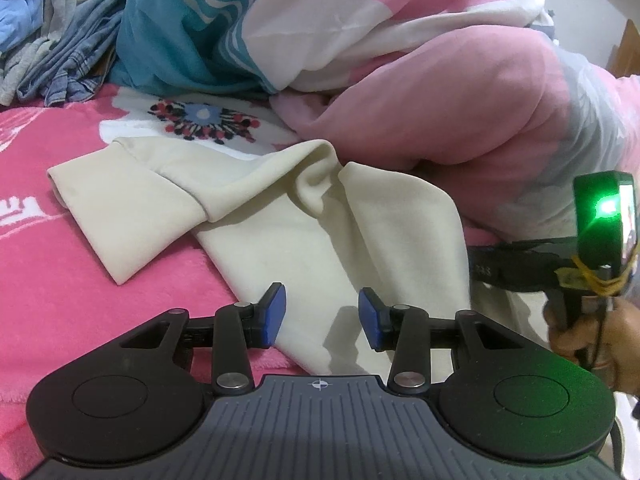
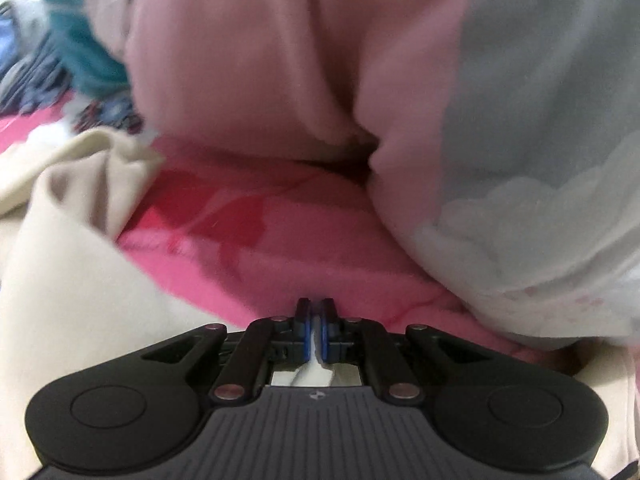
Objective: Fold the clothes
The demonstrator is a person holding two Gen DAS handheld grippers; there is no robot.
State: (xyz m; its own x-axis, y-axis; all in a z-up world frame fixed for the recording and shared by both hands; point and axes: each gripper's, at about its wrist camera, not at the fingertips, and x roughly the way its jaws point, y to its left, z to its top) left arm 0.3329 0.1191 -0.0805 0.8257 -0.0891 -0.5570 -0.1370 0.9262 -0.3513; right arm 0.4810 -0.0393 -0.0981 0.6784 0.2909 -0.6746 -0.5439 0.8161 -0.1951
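We take this for a bedroom in a home: a pink fleece blanket [image 1: 80,280] with a flower print covers the bed, a puffy pink, white and teal quilt [image 1: 400,60] is bunched up at twelve o'clock, and worn clothes [image 1: 52,48] lie heaped at ten o'clock.

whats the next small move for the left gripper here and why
Probably ease the left gripper forward and close on the cream garment. Its jaws are open just over the near edge, while the right gripper is shut on a fold of the same cloth.
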